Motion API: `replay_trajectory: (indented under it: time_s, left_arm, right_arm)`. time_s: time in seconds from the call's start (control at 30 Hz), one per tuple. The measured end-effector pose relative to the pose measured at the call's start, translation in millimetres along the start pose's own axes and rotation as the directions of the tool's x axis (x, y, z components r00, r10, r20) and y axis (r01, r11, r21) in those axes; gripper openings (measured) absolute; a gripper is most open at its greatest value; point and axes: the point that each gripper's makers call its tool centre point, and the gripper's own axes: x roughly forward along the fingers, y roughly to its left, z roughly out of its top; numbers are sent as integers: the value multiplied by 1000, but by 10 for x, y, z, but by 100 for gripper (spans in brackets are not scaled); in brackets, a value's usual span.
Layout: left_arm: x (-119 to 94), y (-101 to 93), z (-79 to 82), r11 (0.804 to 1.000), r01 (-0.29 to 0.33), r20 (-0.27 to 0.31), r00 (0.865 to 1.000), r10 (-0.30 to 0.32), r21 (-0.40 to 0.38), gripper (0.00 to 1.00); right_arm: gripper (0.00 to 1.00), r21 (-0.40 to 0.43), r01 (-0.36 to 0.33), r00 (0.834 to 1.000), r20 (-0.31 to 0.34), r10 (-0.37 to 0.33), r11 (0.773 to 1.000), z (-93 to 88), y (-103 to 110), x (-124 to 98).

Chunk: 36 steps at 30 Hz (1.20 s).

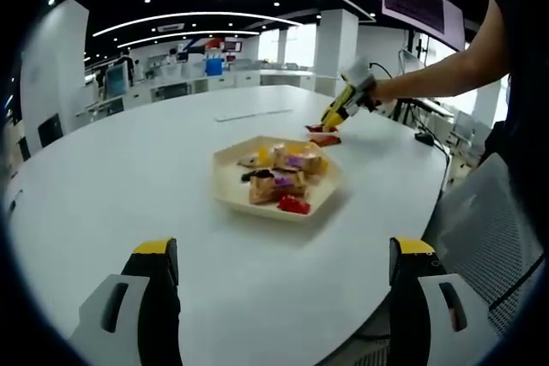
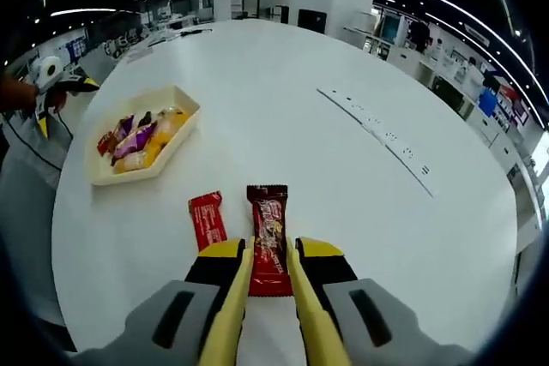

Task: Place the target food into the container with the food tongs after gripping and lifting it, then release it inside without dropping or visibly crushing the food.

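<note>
Beyond the tray (image 2: 101,176), on the tabletop (image 2: 360,212) | dark-red bar (image 2: 267,237) lies lengthwise between your right tongs (image 2: 268,273), apart, unclamped | left tongs (image 1: 283,272) spread, empty, farther off

My white table (image 2: 360,83) carries a tray (image 2: 101,176) of wrapped snacks, two red bars (image 2: 207,219) (image 2: 268,233) lying side by side near my right jaws, and a long flat strip (image 2: 377,135) beyond them.

Left gripper (image 1: 279,267) fingers spread wide, level; right gripper (image 2: 266,267) fingers narrowed, arm outstretched.
</note>
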Motion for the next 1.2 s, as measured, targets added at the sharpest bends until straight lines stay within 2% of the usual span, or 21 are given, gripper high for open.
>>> replay_trajectory:
  time_s: [0.27, 0.6, 0.93, 1.2]
  left_arm:
    - [-3, -9, 9, 1000, 3, 3, 1000, -3, 3, 99]
    - [-3, -21, 30, 1000, 6, 12, 1000, -6, 8, 99]
    - [-6, -17, 45, 1000, 6, 21, 1000, -7, 10, 99]
    - [-16, -14, 68, 1000, 5, 33, 999, -6, 7, 99]
  right_arm:
    - [22, 18, 24, 1000, 2, -24, 1000, 170, -107, -160]
    - [22, 29, 34, 999, -8, -34, 999, 230, -127, -259]
    - [22, 25, 38, 999, -3, -37, 999, 368, -61, -324]
    - [22, 4, 18, 1000, 13, -18, 1000, 576, 111, -305]
